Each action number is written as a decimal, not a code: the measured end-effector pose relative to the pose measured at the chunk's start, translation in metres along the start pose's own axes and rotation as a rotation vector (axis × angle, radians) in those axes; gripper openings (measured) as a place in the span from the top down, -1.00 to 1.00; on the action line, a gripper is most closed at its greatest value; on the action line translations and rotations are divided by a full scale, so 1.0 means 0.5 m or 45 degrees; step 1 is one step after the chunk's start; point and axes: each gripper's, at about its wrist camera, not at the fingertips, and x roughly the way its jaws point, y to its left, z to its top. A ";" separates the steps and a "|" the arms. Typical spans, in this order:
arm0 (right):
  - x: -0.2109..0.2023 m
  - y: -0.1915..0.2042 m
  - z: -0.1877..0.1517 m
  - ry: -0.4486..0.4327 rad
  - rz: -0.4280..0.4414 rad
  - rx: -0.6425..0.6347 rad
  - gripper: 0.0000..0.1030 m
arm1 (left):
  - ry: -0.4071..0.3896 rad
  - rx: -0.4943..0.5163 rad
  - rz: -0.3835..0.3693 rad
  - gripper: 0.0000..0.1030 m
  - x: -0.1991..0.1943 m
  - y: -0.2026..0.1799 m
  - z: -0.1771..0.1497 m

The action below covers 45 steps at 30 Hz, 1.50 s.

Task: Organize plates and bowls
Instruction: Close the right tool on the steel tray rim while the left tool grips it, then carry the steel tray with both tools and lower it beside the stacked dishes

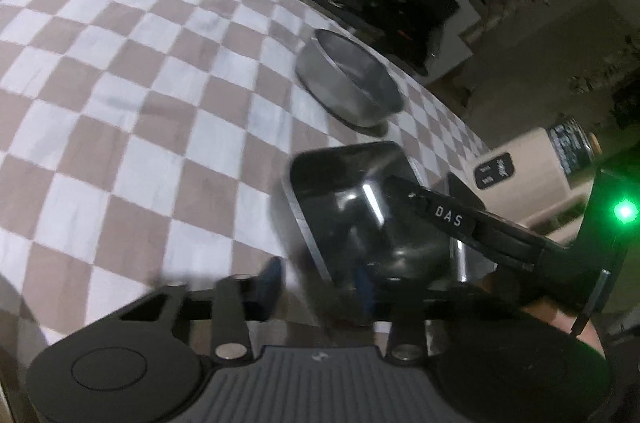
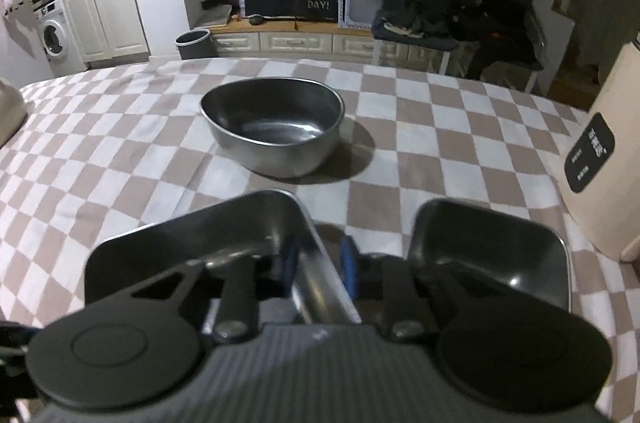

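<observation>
1. A checkered tablecloth (image 2: 120,151) covers the table; the task's dishes all sit on it.
2. Nearest on the left of the right wrist view is a square steel tray (image 2: 192,239). The right gripper (image 2: 316,263) has its blue fingers (image 2: 289,255) on either side of the tray's right wall, one inside and one outside, pinching that rim.
3. Further back, in the middle of the cloth, stands a round steel bowl (image 2: 276,127), upright and apart from both trays.
4. To the right, a second, smaller square tray (image 2: 492,247) lies just beside the first.
5. In the left wrist view the left gripper (image 1: 320,283) has its fingers (image 1: 272,279) drawn close about the near left rim of a square tray (image 1: 360,207); blur hides whether the pads press it.
6. At the far right stands a cream appliance (image 2: 608,159).
</observation>
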 end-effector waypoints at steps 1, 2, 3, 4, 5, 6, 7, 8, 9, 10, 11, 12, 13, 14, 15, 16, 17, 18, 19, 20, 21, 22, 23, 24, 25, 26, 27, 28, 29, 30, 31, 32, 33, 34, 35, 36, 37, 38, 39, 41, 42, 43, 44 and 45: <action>-0.002 -0.002 -0.001 0.008 0.013 0.008 0.61 | 0.002 0.030 0.030 0.40 -0.002 -0.008 0.003; -0.005 -0.001 -0.003 0.017 0.014 0.003 0.65 | -0.001 0.059 0.047 0.40 -0.004 -0.014 0.005; -0.003 -0.002 -0.006 0.024 0.009 -0.004 0.67 | -0.009 0.079 0.054 0.40 -0.009 -0.018 0.007; -0.009 0.000 -0.008 0.027 0.006 -0.010 0.69 | -0.019 0.088 0.058 0.40 -0.016 -0.020 0.010; -0.017 0.002 -0.011 0.025 0.009 -0.013 0.73 | -0.031 0.086 0.057 0.40 -0.024 -0.019 0.014; -0.029 0.005 -0.014 0.014 0.020 -0.015 0.73 | -0.040 0.081 0.056 0.40 -0.033 -0.018 0.017; -0.040 0.008 -0.016 0.005 0.033 -0.015 0.73 | -0.051 0.072 0.054 0.40 -0.045 -0.016 0.021; -0.049 0.013 -0.016 -0.004 0.046 -0.016 0.74 | -0.063 0.070 0.052 0.40 -0.058 -0.015 0.024; -0.064 0.019 -0.019 -0.020 0.056 -0.016 0.75 | -0.075 0.072 0.050 0.40 -0.070 -0.014 0.026; -0.078 0.024 -0.020 -0.031 0.065 -0.014 0.75 | -0.089 0.077 0.051 0.40 -0.086 -0.015 0.027; -0.095 0.030 -0.022 -0.044 0.078 -0.009 0.75 | -0.100 0.084 0.051 0.40 -0.099 -0.016 0.027; -0.111 0.034 -0.024 -0.059 0.092 -0.003 0.75 | -0.110 0.092 0.053 0.40 -0.115 -0.017 0.026; -0.126 0.039 -0.026 -0.073 0.106 0.004 0.75 | -0.120 0.104 0.054 0.40 -0.129 -0.017 0.024; -0.143 0.044 -0.028 -0.087 0.123 0.011 0.75 | -0.127 0.116 0.055 0.40 -0.145 -0.018 0.020; -0.160 0.049 -0.031 -0.102 0.140 0.016 0.75 | -0.130 0.127 0.054 0.40 -0.158 -0.018 0.016; -0.180 0.054 -0.034 -0.119 0.160 0.018 0.75 | -0.128 0.137 0.051 0.40 -0.172 -0.017 0.012; -0.198 0.058 -0.037 -0.135 0.179 0.021 0.75 | -0.125 0.145 0.044 0.40 -0.187 -0.015 0.006; -0.219 0.062 -0.043 -0.153 0.196 0.021 0.75 | -0.120 0.150 0.035 0.40 -0.202 -0.013 -0.001; -0.237 0.069 -0.050 -0.168 0.207 0.013 0.75 | -0.115 0.156 0.029 0.40 -0.216 -0.010 -0.008; -0.255 0.075 -0.059 -0.183 0.219 0.006 0.75 | -0.109 0.164 0.025 0.40 -0.227 -0.009 -0.015; -0.272 0.078 -0.069 -0.191 0.230 0.009 0.75 | -0.101 0.171 0.023 0.40 -0.235 -0.007 -0.022; -0.286 0.082 -0.080 -0.194 0.238 0.013 0.75 | -0.092 0.179 0.023 0.40 -0.244 -0.007 -0.031; -0.300 0.085 -0.092 -0.196 0.242 0.018 0.75 | -0.084 0.190 0.021 0.40 -0.251 -0.008 -0.041; -0.312 0.087 -0.101 -0.197 0.241 0.025 0.75 | -0.077 0.203 0.018 0.40 -0.258 -0.010 -0.051; -0.324 0.092 -0.113 -0.194 0.234 0.029 0.75 | -0.070 0.213 0.014 0.40 -0.262 -0.011 -0.061; -0.333 0.096 -0.124 -0.190 0.223 0.029 0.75 | -0.062 0.223 0.008 0.40 -0.265 -0.013 -0.073; -0.343 0.099 -0.135 -0.184 0.206 0.029 0.75 | -0.050 0.232 0.001 0.40 -0.266 -0.016 -0.086; -0.348 0.100 -0.145 -0.177 0.191 0.031 0.75 | -0.037 0.241 -0.003 0.40 -0.265 -0.018 -0.098; -0.352 0.099 -0.155 -0.163 0.170 0.035 0.75 | -0.020 0.255 -0.007 0.40 -0.260 -0.021 -0.112; -0.355 0.096 -0.167 -0.147 0.147 0.040 0.75 | -0.006 0.267 -0.010 0.40 -0.254 -0.024 -0.123; -0.354 0.095 -0.176 -0.129 0.125 0.042 0.75 | 0.010 0.275 -0.008 0.40 -0.247 -0.026 -0.133; -0.354 0.094 -0.185 -0.110 0.110 0.047 0.75 | 0.029 0.279 -0.004 0.40 -0.239 -0.028 -0.143; -0.353 0.090 -0.194 -0.088 0.097 0.055 0.75 | 0.049 0.279 -0.004 0.40 -0.231 -0.029 -0.152; -0.351 0.086 -0.201 -0.072 0.086 0.058 0.75 | 0.068 0.283 -0.002 0.40 -0.223 -0.031 -0.160; -0.349 0.084 -0.207 -0.055 0.073 0.059 0.75 | 0.079 0.290 0.002 0.40 -0.217 -0.031 -0.167; -0.345 0.083 -0.213 -0.038 0.064 0.061 0.75 | 0.084 0.301 0.013 0.40 -0.210 -0.032 -0.173; -0.342 0.082 -0.217 -0.021 0.058 0.062 0.75 | 0.088 0.311 0.028 0.40 -0.204 -0.032 -0.178; -0.337 0.082 -0.221 0.000 0.052 0.061 0.75 | 0.093 0.317 0.043 0.40 -0.198 -0.032 -0.183; -0.330 0.083 -0.224 0.024 0.046 0.056 0.74 | 0.101 0.319 0.058 0.40 -0.191 -0.030 -0.186; -0.321 0.091 -0.230 0.067 0.031 0.036 0.74 | 0.117 0.310 0.079 0.40 -0.183 -0.024 -0.190; -0.314 0.094 -0.234 0.088 0.026 0.025 0.74 | 0.121 0.309 0.088 0.40 -0.181 -0.021 -0.191; -0.309 0.097 -0.236 0.105 0.023 0.016 0.74 | 0.122 0.309 0.098 0.40 -0.179 -0.018 -0.191; -0.303 0.100 -0.238 0.124 0.019 0.005 0.74 | 0.121 0.310 0.104 0.40 -0.179 -0.016 -0.191; -0.296 0.104 -0.241 0.141 0.014 -0.005 0.74 | 0.120 0.311 0.109 0.40 -0.179 -0.014 -0.190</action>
